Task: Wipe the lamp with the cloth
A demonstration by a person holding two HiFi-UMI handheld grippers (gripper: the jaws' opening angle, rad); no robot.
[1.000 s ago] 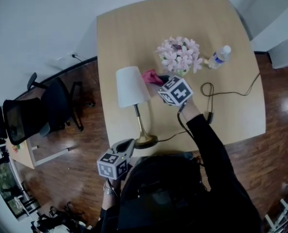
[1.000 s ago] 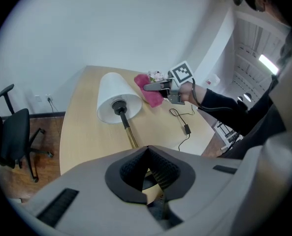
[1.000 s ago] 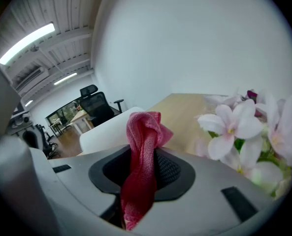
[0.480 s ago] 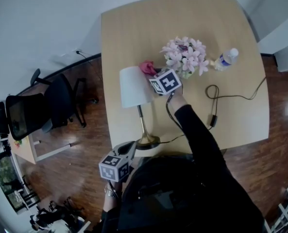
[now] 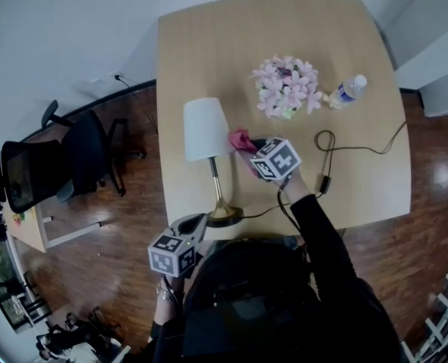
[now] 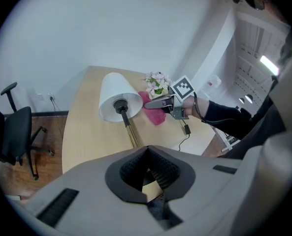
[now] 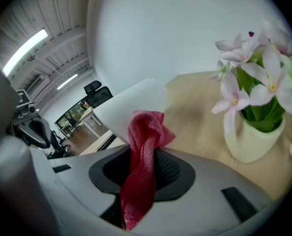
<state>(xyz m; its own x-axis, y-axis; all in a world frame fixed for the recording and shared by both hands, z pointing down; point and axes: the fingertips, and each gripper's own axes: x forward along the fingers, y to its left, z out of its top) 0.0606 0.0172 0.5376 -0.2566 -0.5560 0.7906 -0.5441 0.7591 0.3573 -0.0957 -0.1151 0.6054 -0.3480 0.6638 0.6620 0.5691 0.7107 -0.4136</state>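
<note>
The jaws of the right gripper are clamped partway closed on a bunched red cloth. They pinch the fabric at its middle, so a folded tuft stands beyond the tips and a tail hangs back toward the handle. Just to the left of that tuft is the white shade of the lamp. No view settles whether cloth and shade touch, but they are at most just beside each other.

The left gripper has its jaws drawn together with nothing seen between them. Its tips sit close to the lamp's brass base, at the near edge of the table; contact with the base cannot be made out.

The lamp stands upright, with a thin stem rising from base to shade. The shade's long axis is therefore vertical, and the cloth faces its right flank. The right hand is plainly the nearer to the shade and the one placed to wipe, probably with strokes along or around the shade's side. The left hand looks set to steady the base.

Farther right sit a vase of pink flowers, a water bottle and a looped black cord.
</note>
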